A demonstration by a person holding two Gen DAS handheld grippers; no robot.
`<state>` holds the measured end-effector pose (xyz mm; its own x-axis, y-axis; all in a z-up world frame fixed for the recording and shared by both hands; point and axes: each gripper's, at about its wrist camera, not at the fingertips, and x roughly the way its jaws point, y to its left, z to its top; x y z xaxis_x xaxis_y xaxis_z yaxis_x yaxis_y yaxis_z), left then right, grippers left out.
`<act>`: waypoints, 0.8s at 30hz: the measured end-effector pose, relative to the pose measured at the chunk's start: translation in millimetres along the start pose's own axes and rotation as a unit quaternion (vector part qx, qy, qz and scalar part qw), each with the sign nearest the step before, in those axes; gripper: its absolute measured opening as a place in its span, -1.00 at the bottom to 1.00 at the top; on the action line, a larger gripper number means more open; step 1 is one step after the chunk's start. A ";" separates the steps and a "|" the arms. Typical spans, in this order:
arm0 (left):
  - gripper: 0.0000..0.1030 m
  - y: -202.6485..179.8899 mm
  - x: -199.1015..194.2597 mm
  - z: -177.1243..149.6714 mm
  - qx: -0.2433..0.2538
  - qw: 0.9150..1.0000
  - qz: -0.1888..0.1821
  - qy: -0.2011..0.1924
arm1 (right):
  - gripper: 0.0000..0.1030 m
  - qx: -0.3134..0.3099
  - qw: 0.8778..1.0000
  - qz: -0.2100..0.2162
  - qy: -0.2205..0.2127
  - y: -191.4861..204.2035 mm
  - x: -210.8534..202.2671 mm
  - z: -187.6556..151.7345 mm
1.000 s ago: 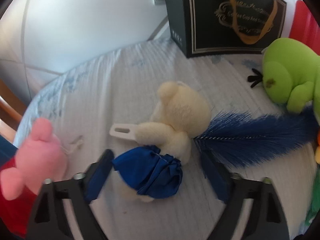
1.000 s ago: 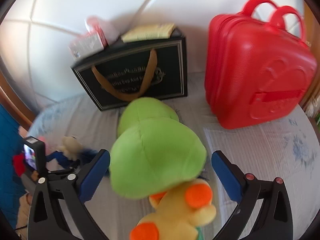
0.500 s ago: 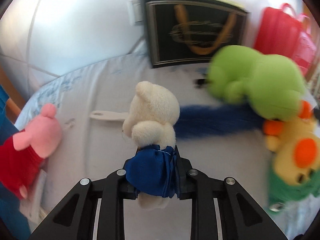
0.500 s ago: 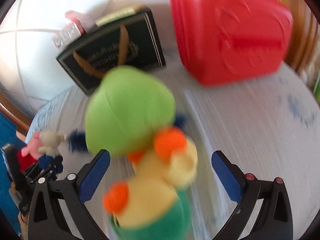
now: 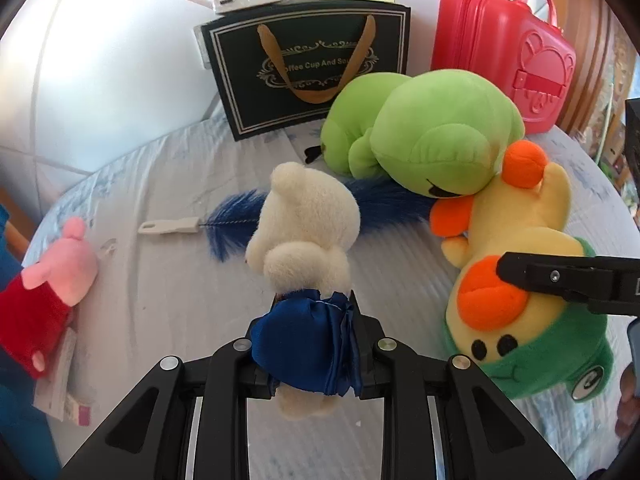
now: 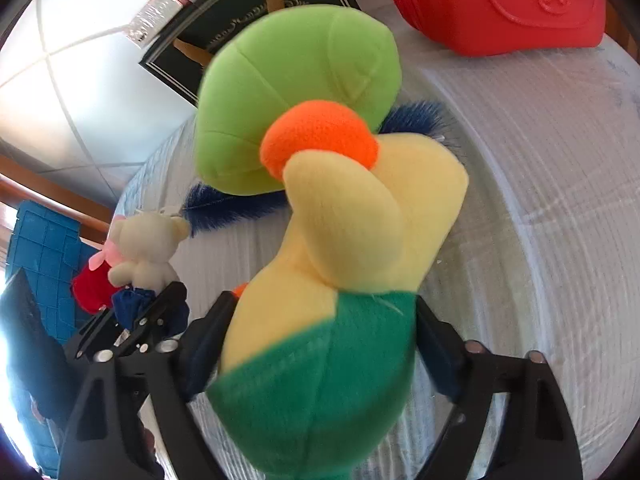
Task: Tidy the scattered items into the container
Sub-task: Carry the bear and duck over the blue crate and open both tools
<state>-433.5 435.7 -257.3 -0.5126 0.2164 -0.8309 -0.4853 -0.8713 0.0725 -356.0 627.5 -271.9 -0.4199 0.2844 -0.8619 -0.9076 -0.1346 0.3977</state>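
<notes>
My left gripper [image 5: 308, 344] is shut on the cream teddy bear [image 5: 308, 220] at its blue skirt, holding it above the bed. My right gripper [image 6: 316, 344] is shut on the green body of the yellow duck plush [image 6: 360, 232], which fills the right wrist view; it also shows in the left wrist view [image 5: 520, 248]. A green frog plush [image 5: 424, 136] lies behind it on a blue feather duster [image 5: 240, 216]. A pink pig plush in red [image 5: 52, 280] lies at the left. A blue crate [image 6: 40, 248] stands at the far left of the right wrist view.
A dark gift bag [image 5: 308, 68] with a white box on top stands at the back against the wall. A red case [image 5: 504, 40] stands at the back right. The bed's white ribbed cover [image 5: 168, 288] spreads under everything.
My left gripper has closed on the teddy bear and lifted it. My right gripper has closed on the yellow duck plush's green body and tilted left.
</notes>
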 end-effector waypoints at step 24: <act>-0.52 89.8 -246.5 -62.2 -0.101 0.974 0.136 -0.148 | 0.42 0.103 0.945 -0.141 -0.277 205.2 -130.7 -16.6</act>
<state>-306.7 276.7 -80.4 -0.7992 0.0560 -0.5985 -0.1686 -0.9766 0.1337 -487.3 546.9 -82.8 -0.0463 0.7421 -0.6687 -0.9407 0.1928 0.2791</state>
